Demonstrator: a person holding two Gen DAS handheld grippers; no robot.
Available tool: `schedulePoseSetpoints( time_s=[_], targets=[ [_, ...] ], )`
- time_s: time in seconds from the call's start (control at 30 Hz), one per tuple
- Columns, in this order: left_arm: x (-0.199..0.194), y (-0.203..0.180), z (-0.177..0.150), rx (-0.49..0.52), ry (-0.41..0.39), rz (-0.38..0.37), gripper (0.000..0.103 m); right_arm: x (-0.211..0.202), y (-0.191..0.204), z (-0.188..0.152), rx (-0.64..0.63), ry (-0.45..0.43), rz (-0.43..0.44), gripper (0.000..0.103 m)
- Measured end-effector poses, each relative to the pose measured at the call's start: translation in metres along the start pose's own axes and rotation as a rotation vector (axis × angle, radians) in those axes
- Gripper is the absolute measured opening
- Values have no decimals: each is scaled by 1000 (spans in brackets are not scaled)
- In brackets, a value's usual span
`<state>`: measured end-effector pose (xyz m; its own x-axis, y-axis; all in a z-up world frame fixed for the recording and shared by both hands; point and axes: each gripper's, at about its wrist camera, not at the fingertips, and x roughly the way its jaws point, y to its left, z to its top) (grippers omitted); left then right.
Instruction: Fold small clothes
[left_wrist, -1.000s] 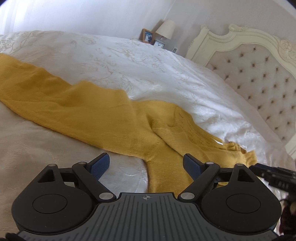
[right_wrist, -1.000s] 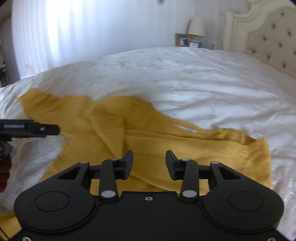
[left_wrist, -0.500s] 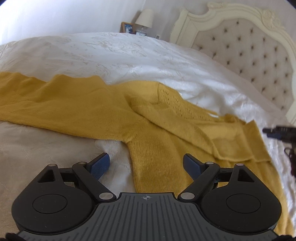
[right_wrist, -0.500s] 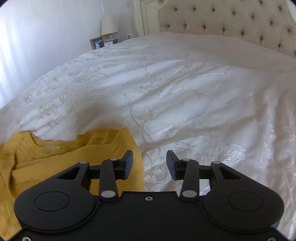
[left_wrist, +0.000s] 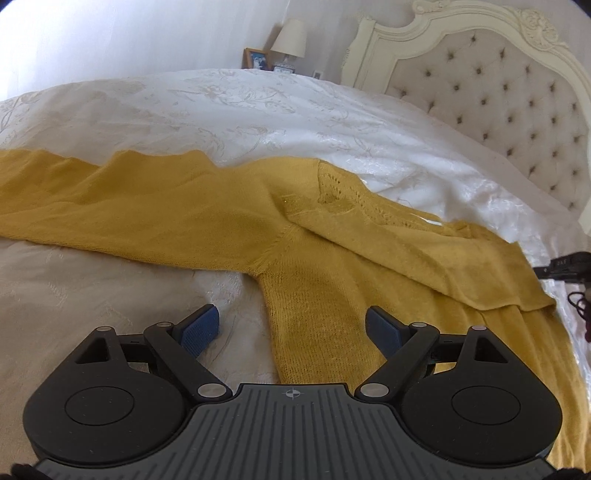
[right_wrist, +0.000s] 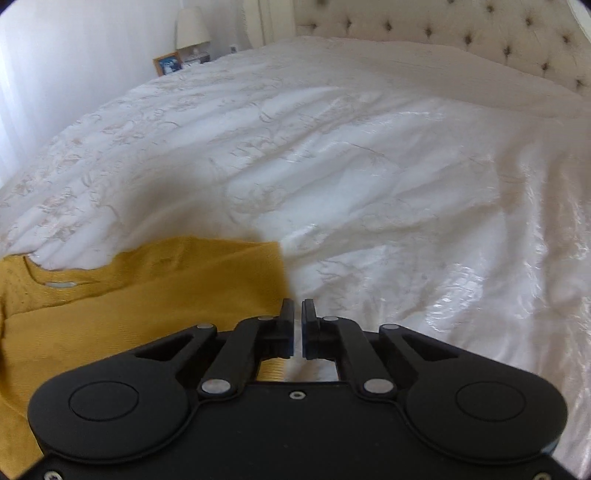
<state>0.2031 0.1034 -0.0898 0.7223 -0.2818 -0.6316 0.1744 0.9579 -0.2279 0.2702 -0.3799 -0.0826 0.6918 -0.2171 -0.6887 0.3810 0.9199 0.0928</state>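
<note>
Folding has barely begun: the yellow sweater (left_wrist: 314, 258) lies on the bed (left_wrist: 258, 110), one sleeve laid across, the left one outstretched. Left gripper (left_wrist: 291, 328) jaws open above it; right gripper (right_wrist: 297, 325) jaws nearly closed at its right edge, grip uncertain.

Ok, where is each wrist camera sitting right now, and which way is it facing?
Left wrist: low over the bed, facing the headboard; left gripper open above the yellow sweater.
Right wrist: at the sweater's right edge, facing the bedspread; right gripper nearly closed.
Shared: sweater, lamp, photo frame.
</note>
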Motion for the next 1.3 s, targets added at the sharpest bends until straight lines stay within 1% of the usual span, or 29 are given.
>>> schedulePoseSetpoints(
  time_s=[0.03,0.1,0.17,0.23,0.33,0.37,0.4,0.43,0.53,0.6,0.67,0.7,0.77,0.83,0.9,0.97,1.03,1.1,1.17,1.23,1.3],
  targets=[
    [-2,-1,2,-11,7,10,87,2,-6,-1,11,10,-9,16],
    [-6,-3,7,-20,14,26,87,-3,-18,-4,83,-11,29,24],
    [-12,-6,14,-20,10,27,87,-19,-22,-7,121,-67,60,25],
    [-14,-11,21,-5,15,34,87,-38,-13,-10,65,-101,101,25],
    [-16,-24,33,29,13,49,87,-60,9,-16,-32,-117,168,26],
    [-16,-29,38,39,11,51,87,-65,14,-19,-47,-114,193,30],
    [-16,-33,43,48,9,53,87,-69,19,-23,-60,-110,216,40],
    [-15,-37,48,58,9,54,87,-72,25,-28,-74,-102,233,45],
    [-10,-47,59,83,13,66,87,-75,41,-43,-125,-78,251,45],
    [0,-50,65,79,33,80,87,-76,54,-48,-134,-62,304,46],
    [12,-51,72,69,73,82,86,-79,68,-50,-136,-49,358,46],
    [18,-49,76,56,94,84,86,-79,76,-50,-140,-45,380,46],
    [23,-45,81,19,112,97,86,-78,92,-49,-151,-38,435,46],
    [21,-36,80,-32,121,99,86,-75,111,-47,-165,-33,489,48],
    [18,-27,76,-55,153,95,86,-69,133,-43,-185,-18,537,49],
    [13,-20,71,-41,173,109,86,-60,157,-40,-205,0,578,49],
    [4,-11,67,-25,173,134,86,-46,177,-39,-206,31,600,50],
    [-4,0,65,-26,177,149,86,-31,194,-40,-197,67,607,50],
    [-11,11,65,-36,180,160,86,-24,206,-46,-201,97,653,51],
    [-18,18,67,-42,174,164,86,-28,218,-56,-254,106,726,51],
    [-22,20,69,-42,162,163,86,-40,230,-70,-353,107,787,53]
  ],
)
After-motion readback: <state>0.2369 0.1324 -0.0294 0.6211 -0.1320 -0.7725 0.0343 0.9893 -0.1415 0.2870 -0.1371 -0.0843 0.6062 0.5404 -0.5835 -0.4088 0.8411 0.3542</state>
